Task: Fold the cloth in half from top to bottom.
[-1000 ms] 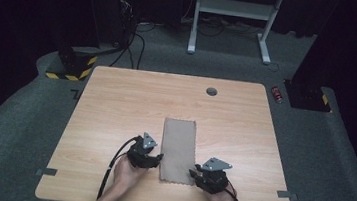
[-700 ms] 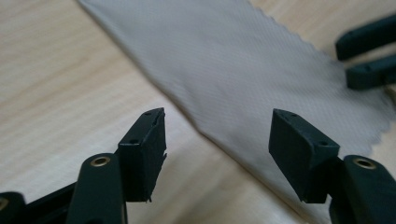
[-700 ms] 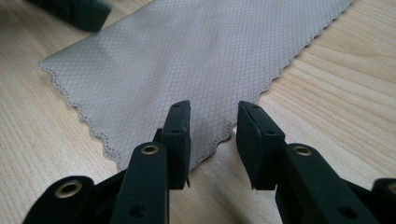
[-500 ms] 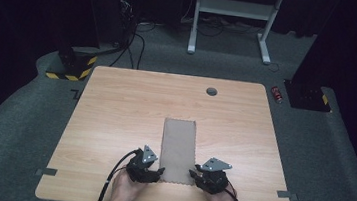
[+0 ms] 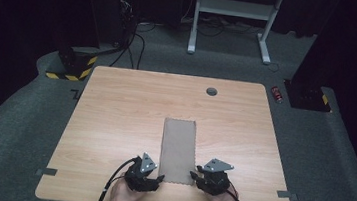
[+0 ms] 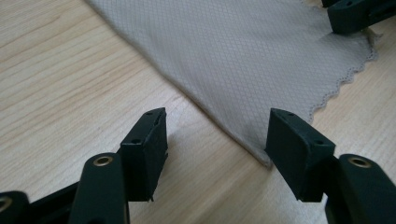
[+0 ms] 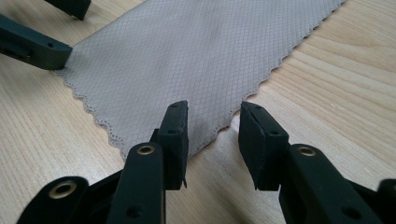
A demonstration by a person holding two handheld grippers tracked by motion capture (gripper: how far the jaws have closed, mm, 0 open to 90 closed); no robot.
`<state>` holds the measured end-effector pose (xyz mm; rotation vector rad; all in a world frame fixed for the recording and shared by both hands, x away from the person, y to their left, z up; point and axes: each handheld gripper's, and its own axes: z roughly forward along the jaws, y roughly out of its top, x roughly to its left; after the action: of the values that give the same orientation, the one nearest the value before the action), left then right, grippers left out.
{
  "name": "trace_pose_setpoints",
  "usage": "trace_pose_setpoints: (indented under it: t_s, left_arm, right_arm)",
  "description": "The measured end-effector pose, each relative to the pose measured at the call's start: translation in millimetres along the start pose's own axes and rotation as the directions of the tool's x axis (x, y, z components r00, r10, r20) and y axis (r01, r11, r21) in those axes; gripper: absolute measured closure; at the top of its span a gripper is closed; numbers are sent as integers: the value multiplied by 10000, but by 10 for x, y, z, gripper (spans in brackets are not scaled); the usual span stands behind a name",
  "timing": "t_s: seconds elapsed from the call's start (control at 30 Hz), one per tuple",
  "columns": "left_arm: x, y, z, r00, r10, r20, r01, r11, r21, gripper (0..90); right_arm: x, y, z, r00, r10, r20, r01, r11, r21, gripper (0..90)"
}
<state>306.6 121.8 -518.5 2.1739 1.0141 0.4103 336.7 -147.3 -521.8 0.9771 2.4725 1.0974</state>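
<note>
Cloth (image 5: 178,150) long axis runs away from me | my left gripper (image 6: 215,135), right gripper (image 7: 212,135) both apart, each straddling a near corner

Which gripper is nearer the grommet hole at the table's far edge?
Right. The right gripper sits almost straight below the hole; the left gripper is offset further left.

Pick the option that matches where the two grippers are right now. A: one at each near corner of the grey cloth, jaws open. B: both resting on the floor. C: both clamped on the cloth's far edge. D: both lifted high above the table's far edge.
A: the left gripper and right gripper flank the near corners of the grey cloth, and each gripper view shows its jaws apart around a corner.
</note>
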Motion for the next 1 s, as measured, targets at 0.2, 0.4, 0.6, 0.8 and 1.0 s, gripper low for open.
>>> trace_pose_setpoints:
  t_s: [0.2, 0.4, 0.6, 0.8, 1.0]
  left_arm:
    - [107, -25, -29, 9994, -315, 174, 318, 9994, -130, 380]
    - [365, 61, 6, 9916, -1227, 404, 1243, 9915, -392, 377]
    - [613, 277, 135, 9883, -1456, 464, 1476, 9881, -435, 390]
    - [796, 467, 284, 9855, -1675, 261, 1686, 9847, -450, 375]
    - [949, 609, 469, 9813, -1920, 135, 1924, 9809, -302, 375]
  right_arm:
    - [-87, 15, -6, 9988, 473, -97, -472, 9988, 92, 656]
    - [-174, 63, -2, 9975, 597, 382, -603, 9981, 150, 619]
    - [-282, 143, 80, 9939, 940, 582, -959, 9949, 312, 601]
    - [-394, 275, 186, 9934, 1082, 377, -1102, 9924, 541, 594]
    - [-486, 385, 277, 9907, 1291, 430, -1319, 9888, 702, 607]
